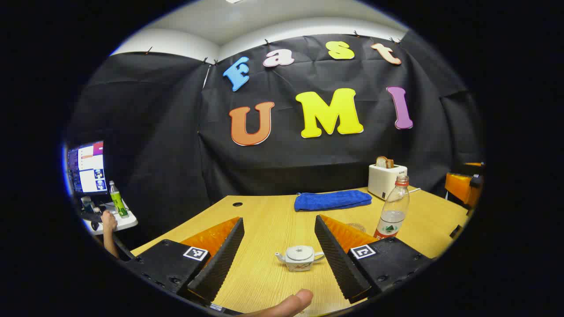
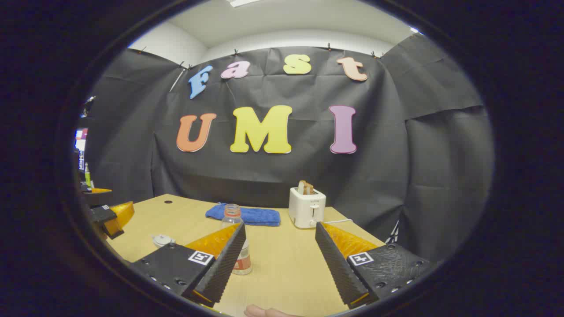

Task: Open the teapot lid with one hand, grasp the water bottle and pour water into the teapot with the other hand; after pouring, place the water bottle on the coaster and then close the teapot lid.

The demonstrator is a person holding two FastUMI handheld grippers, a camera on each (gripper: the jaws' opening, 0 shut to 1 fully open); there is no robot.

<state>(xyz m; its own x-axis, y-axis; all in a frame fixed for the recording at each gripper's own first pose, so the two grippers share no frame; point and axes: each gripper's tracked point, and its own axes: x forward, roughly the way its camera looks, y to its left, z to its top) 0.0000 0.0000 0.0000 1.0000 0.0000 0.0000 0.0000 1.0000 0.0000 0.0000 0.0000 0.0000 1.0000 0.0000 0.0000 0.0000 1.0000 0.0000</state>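
Wooden table (image 1: 273, 220): left gripper view has coaster (image 1: 356, 227) by bottle (image 1: 393, 207).

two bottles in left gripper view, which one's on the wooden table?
The clear water bottle with the red label, standing beside the toaster. The green bottle stands on a separate white desk by the monitor.

left gripper view: riding low over the desk (image 1: 264, 220), facing the black back wall, teapot (image 1: 299, 257) lying near, between its tool's fingers | right gripper view: looking the same way from farther right, water bottle (image 2: 237, 240) near | both sharing desk, blue towel (image 1: 332, 200), toaster (image 2: 307, 207)
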